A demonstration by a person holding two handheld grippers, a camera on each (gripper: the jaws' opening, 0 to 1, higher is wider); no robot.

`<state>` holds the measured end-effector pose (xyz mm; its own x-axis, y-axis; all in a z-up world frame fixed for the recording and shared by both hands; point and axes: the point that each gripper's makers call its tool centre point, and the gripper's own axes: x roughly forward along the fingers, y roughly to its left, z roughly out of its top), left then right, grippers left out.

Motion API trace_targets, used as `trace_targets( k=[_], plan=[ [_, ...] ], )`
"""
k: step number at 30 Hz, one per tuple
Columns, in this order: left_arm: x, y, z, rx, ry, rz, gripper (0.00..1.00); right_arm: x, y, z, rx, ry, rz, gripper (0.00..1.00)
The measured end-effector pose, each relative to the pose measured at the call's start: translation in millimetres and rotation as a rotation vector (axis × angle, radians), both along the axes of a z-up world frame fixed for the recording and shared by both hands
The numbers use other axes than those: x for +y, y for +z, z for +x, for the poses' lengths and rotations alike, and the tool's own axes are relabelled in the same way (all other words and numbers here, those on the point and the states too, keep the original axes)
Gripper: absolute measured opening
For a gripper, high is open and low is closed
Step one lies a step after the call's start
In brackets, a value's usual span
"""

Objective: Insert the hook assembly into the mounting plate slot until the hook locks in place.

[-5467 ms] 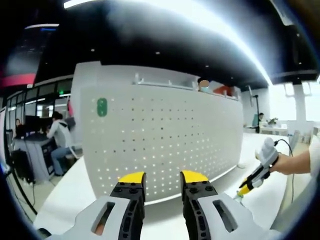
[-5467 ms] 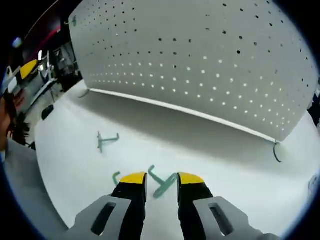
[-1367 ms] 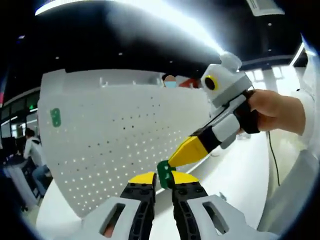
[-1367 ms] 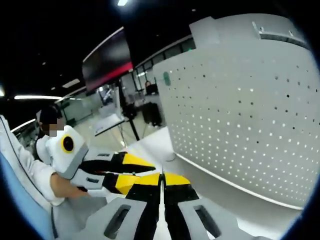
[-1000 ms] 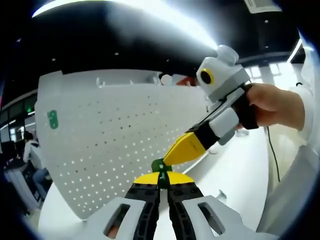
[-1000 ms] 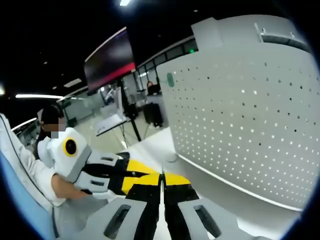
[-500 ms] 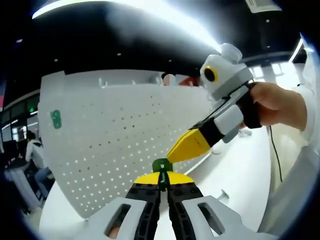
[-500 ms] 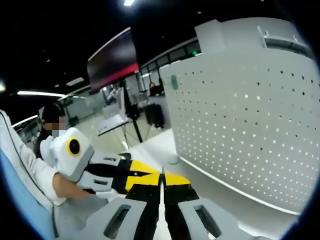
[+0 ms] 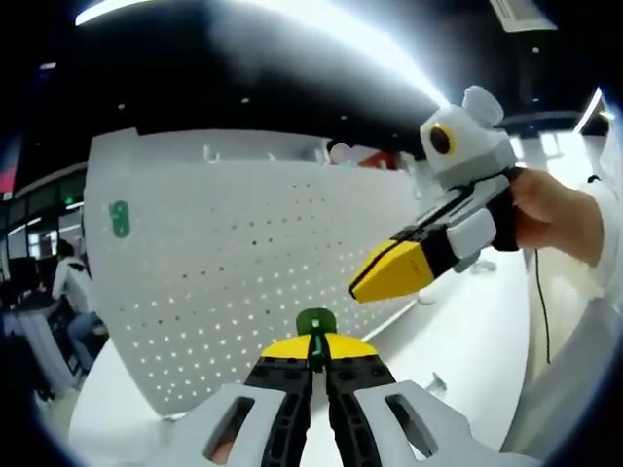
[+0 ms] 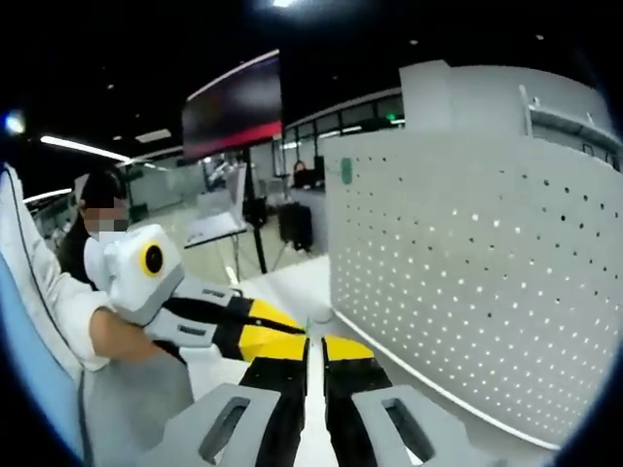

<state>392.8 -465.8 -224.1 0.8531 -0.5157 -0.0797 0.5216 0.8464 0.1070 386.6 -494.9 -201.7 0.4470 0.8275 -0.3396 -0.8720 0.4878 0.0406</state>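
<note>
A small green hook assembly [image 9: 314,323] pokes up between the yellow tips of my left gripper [image 9: 313,348], which is shut on it. The white perforated mounting plate [image 9: 243,263] stands upright behind it on the white table, with a green piece [image 9: 119,218] fixed near its upper left. My right gripper [image 9: 362,289] comes in from the right in a hand, up and to the right of the hook and apart from it. In the right gripper view my right gripper [image 10: 315,347] shows a narrow gap with nothing in it, the left gripper [image 10: 255,333] lies beside it, and the plate [image 10: 487,282] fills the right.
The white table [image 9: 477,331] runs to the right of the plate, with a thin black cable [image 9: 540,311] over it and a small metal foot [image 9: 435,385] near my jaws. A person sits at a desk [image 9: 66,282] at far left. A dark screen [image 10: 234,102] hangs in the background.
My right gripper has let go of the hook, parted its jaws slightly and drawn back up and to the right. The left gripper has stayed shut on the hook since a second ago.
</note>
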Motion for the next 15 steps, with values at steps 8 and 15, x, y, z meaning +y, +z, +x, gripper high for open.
trace_targets(
  k=[8,15],
  plan=[
    [3,0.5,2.7,0.015,0.017,-0.028,0.04,-9,8.0,2,-0.013,-0.025,0.044,0.15],
    [17,9.1,10.3,0.019,0.070,-0.060,0.04,-25,14.6,6,-0.037,-0.078,0.076,0.30]
  ],
)
